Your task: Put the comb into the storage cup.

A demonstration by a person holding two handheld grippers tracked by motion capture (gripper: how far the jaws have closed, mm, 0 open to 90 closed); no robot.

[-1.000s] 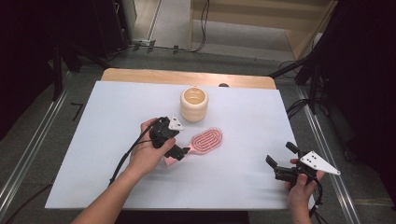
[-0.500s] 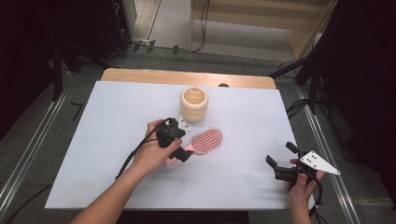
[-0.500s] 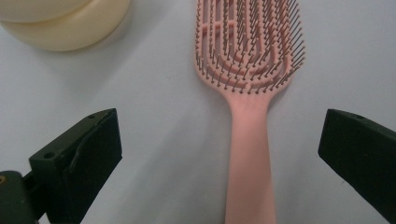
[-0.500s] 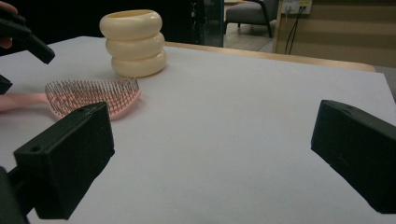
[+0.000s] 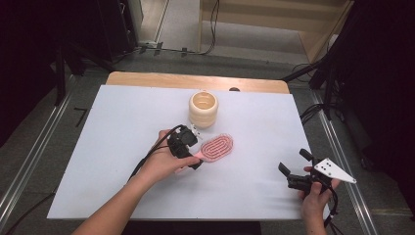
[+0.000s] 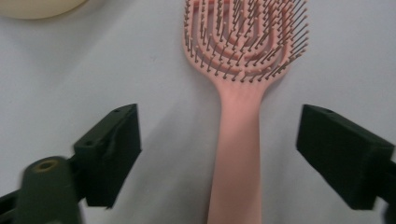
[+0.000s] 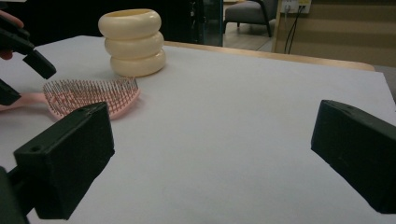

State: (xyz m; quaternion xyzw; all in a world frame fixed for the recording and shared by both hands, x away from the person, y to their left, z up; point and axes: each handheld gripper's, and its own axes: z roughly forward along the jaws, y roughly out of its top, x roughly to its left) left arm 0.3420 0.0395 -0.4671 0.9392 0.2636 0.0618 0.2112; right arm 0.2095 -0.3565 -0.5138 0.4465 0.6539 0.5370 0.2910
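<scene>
A pink paddle hairbrush (image 5: 219,146) lies bristles up near the middle of the white table, its handle pointing toward the person's left hand. In the left gripper view the handle (image 6: 237,154) runs up between the two black jaws of my left gripper (image 6: 219,137). There is a gap on each side and neither pad touches it. Those jaws have just been closing around the handle. From above, the left gripper (image 5: 192,152) points down over the handle's end. My right gripper (image 5: 294,162) is held open near the table's front right, nothing between its jaws (image 7: 210,140).
A cream ridged cup (image 5: 203,108) stands upright just behind the brush, and it appears beyond the bristles in the right gripper view (image 7: 133,42). The white table sheet (image 5: 122,122) spreads wide on all sides. A wooden edge runs along the back.
The left hand has shifted slightly right and nearer, bringing its gripper over the brush handle. The right hand and gripper have stayed put.
</scene>
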